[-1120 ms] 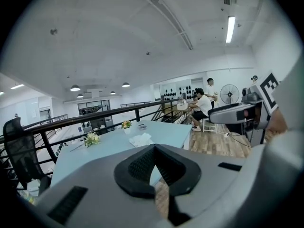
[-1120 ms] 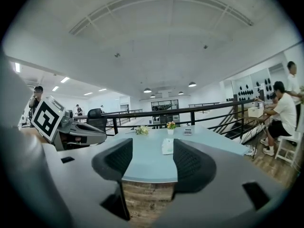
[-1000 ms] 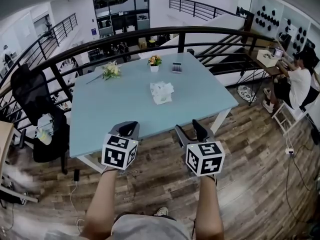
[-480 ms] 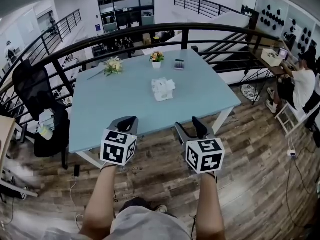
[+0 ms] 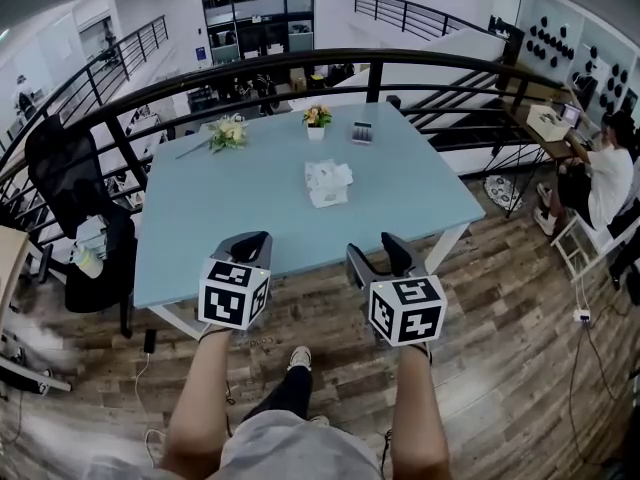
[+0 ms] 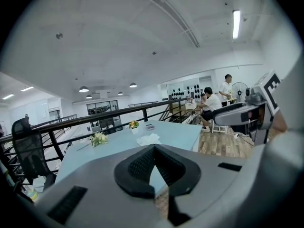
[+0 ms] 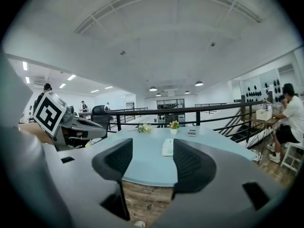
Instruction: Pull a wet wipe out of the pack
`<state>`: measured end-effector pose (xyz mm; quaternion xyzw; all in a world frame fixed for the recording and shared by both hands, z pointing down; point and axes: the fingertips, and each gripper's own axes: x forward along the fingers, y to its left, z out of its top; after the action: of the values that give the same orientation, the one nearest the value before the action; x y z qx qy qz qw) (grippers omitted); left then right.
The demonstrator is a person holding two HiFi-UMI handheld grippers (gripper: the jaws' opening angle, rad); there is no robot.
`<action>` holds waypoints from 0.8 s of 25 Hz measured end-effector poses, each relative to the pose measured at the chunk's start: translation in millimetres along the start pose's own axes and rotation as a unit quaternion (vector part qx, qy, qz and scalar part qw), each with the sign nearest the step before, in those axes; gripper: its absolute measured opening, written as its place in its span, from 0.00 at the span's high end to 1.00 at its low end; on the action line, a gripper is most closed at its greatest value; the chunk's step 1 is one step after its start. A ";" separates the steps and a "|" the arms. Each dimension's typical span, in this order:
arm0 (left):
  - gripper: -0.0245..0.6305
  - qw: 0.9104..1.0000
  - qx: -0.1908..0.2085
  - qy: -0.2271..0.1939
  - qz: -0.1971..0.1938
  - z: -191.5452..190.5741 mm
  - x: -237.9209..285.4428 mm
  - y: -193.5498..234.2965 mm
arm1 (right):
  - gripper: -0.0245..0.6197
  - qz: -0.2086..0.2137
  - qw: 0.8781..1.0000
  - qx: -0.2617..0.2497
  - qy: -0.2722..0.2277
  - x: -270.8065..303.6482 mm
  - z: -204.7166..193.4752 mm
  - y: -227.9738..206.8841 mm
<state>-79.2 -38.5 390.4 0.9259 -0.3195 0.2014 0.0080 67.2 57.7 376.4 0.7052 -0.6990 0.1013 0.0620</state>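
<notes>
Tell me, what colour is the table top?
Light blue; the table top shows best in the head view.

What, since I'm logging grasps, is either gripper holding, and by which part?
Nothing: left gripper shut, right gripper open, both empty; the wet wipe pack lies on the table.

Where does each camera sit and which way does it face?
Head view: on the head, steeply down at the table; forearms, left gripper, right gripper show.
Left gripper view: on that gripper, along its shut jaws toward the table.
Right gripper view: on that gripper, between open jaws, toward the table.
All share the wet wipe pack.
</notes>
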 end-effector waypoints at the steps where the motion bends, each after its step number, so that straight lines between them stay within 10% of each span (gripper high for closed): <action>1: 0.97 1.000 -0.001 -0.001 0.001 0.9 2.7 0.9 | 0.57 0.001 1.000 -0.001 0.000 2.5 1.0 -1.7; 20: 0.97 1.000 -0.012 0.001 0.011 16.3 86.9 50.0 | 0.57 0.018 1.000 0.000 0.013 95.9 11.2 -37.8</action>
<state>-40.9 -131.8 402.6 0.9220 -0.3321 0.1985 0.0171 105.8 -37.7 389.6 0.6909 -0.7110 0.1112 0.0690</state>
